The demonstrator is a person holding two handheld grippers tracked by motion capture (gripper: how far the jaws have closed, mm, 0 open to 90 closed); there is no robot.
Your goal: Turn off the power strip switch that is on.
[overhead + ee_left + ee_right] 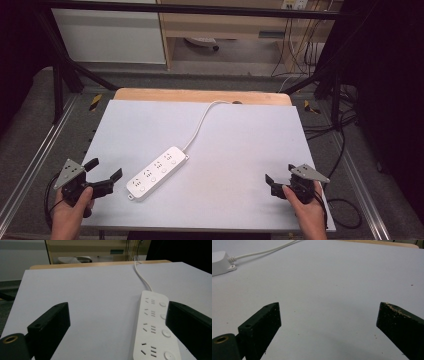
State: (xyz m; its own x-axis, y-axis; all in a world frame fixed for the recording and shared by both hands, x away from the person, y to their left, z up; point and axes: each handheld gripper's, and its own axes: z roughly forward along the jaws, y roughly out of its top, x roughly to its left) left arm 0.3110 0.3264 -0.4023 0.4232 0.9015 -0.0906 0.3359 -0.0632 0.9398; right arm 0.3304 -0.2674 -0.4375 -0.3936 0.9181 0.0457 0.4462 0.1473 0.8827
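Note:
A white power strip (pixel 157 172) with several sockets and round buttons lies diagonally on the white tabletop (pixel 235 145), left of centre. Its white cord (pixel 200 125) runs to the far edge of the table. My left gripper (pixel 105 168) is open at the near left, just left of the strip's near end and apart from it. In the left gripper view the strip (pixel 153 327) lies beside the right jaw, and the gap of the gripper (pixel 117 307) holds nothing. My right gripper (pixel 280 173) stands open at the near right over bare table. The right gripper view shows the gripper (pixel 328 306) and the strip's cord end (pixel 219 262) far left.
A wooden board edge (pixel 200 95) shows beyond the white sheet. Black frame bars (pixel 65 60) stand around the table. Loose cables (pixel 345 145) lie on the floor at the right. A pale cabinet (pixel 110 35) and shelving stand behind.

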